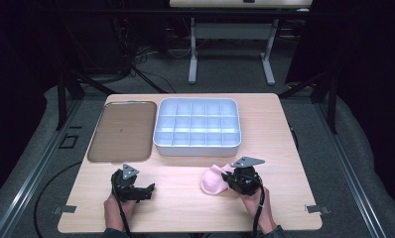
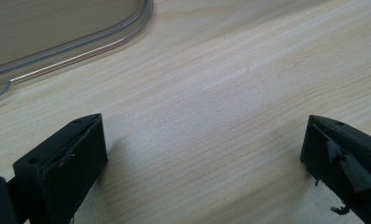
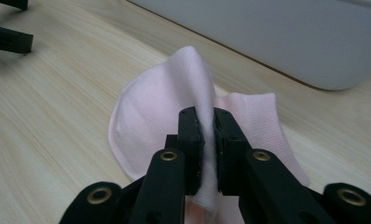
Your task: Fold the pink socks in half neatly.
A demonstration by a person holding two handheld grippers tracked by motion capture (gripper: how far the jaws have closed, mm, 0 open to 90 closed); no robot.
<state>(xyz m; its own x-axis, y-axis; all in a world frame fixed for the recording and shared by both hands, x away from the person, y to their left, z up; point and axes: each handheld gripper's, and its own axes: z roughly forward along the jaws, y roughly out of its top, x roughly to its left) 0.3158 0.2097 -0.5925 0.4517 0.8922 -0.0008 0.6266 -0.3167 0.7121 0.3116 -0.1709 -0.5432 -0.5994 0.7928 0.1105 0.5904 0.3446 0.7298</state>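
Note:
A pale pink cloth lies bunched on the wooden table near its front, right of the middle. My right gripper is shut on a raised fold of this pink cloth, its two black jaws pinching the fabric between them; the rest of the cloth drapes onto the table. My left gripper rests on the table at the front left. Its jaws stand wide open over bare wood in the left gripper view, with nothing between the fingertips.
A white compartment box with several cells sits at the back middle of the table. Left of it lies a flat brownish tray, whose rim shows ahead of the left gripper. The box wall stands just beyond the cloth.

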